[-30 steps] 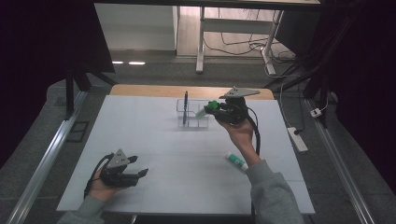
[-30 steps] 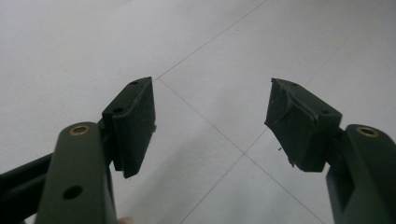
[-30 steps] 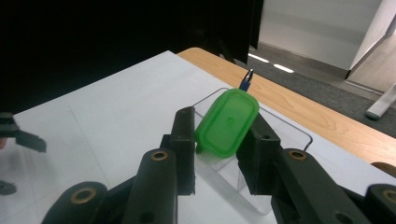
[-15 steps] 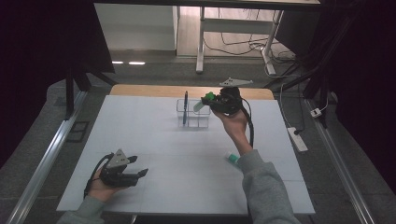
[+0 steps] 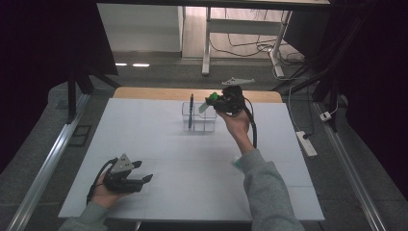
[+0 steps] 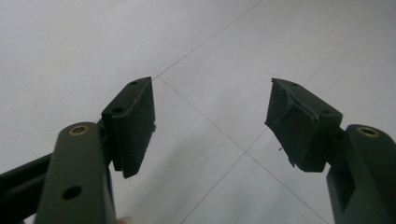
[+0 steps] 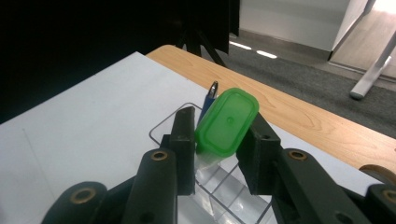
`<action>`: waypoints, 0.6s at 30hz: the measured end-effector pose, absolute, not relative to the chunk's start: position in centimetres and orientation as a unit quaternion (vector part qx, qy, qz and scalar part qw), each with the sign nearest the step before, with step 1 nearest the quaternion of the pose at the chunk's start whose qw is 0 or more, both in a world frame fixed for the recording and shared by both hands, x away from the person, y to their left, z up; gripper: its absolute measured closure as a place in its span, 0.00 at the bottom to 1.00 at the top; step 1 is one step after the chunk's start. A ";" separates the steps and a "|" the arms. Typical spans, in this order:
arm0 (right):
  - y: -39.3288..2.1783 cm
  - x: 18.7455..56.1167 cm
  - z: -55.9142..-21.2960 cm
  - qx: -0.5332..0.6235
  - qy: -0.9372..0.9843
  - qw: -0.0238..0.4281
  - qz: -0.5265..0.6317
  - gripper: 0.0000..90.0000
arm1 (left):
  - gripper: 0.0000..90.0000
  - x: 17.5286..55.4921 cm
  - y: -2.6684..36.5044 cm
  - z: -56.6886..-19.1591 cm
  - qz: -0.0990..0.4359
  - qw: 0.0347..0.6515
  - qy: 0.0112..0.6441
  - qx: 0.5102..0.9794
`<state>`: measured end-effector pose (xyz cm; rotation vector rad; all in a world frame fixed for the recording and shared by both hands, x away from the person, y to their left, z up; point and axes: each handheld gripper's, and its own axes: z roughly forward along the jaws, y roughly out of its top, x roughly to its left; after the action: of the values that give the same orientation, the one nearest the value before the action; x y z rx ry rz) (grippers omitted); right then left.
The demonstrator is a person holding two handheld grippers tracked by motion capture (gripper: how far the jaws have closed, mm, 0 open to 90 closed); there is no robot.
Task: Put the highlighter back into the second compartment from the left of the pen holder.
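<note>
So the right gripper (image 7: 219,154) is clamped on a small tube with a translucent body and a bright green flat cap (image 7: 228,120), cap end pointing away from the hand. In the right gripper view both black jaws press on the tube just below the cap. It's held in the air right above a clear plastic organizer box with compartments (image 5: 198,118), which sits toward the far side of the white tabletop (image 5: 159,139). A dark blue pen (image 5: 191,109) stands upright in the left part of that box, and in the right gripper view its tip pokes up just behind the green cap. Can't tell which compartment the tube is over.

The left gripper (image 5: 137,177) is near the front left corner of the tabletop, well apart from the box, resting low in the person's hand. Its jaws are spread wide with nothing between them; the left gripper view looks straight at bare white surface with thin seam lines crossing it.

Beyond the white sheet there's a strip of wooden table edge (image 5: 159,93), and a white power strip (image 5: 306,143) lies on the floor off to the right.
</note>
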<state>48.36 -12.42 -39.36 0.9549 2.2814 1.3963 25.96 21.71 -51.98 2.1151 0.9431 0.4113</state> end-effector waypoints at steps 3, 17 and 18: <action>-12.2 48.8 -39.7 0.335 0.796 0.150 0.482 0.77 | 0.35 26.0 21.7 -52.0 0.161 0.384 0.370 0.830; -10.9 50.2 -41.4 0.338 0.812 0.150 0.451 0.60 | 0.35 26.1 21.7 -52.2 0.160 0.381 0.371 0.832; -10.9 50.1 -41.4 0.337 0.813 0.157 0.447 0.55 | 0.35 26.1 21.8 -52.2 0.160 0.381 0.371 0.832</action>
<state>50.06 -10.89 -41.37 0.9637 2.3270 1.2802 26.08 21.76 -52.18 2.1225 0.9471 0.4086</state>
